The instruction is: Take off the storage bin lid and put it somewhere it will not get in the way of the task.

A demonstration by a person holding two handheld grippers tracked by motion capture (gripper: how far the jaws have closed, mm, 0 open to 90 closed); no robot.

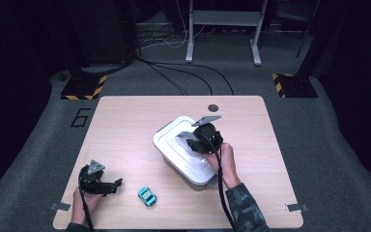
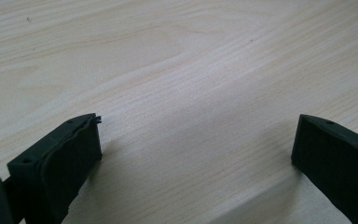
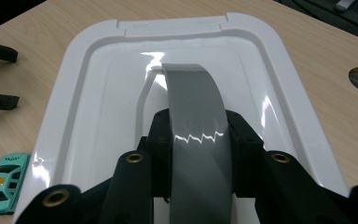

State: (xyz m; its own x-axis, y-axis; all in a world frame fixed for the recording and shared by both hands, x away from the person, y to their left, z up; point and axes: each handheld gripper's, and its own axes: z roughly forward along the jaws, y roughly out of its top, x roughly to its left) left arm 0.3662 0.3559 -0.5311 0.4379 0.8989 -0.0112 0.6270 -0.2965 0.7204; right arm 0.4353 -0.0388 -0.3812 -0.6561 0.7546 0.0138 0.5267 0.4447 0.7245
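Right gripper (image 1: 193, 141): at 1 o'clock of centre, fingers clamped on grey handle (image 3: 196, 126). Left gripper (image 1: 117, 184): at 8 o'clock, fingers spread wide, nothing between.

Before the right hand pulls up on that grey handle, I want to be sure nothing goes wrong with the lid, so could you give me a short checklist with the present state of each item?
1. Right gripper shut on the grey handle: ok, its jaws press the strap from both sides.
2. Grip centred on the handle: ok, the strap runs straight between the jaws.
3. White lid seated flat on the box: ok, as far as the high view shows.
4. Lid latches released: cannot tell.
5. Toy car away from the box: ok, it stands on the table apart from it.
6. Left gripper free to steady the box: ok, open and holding nothing.
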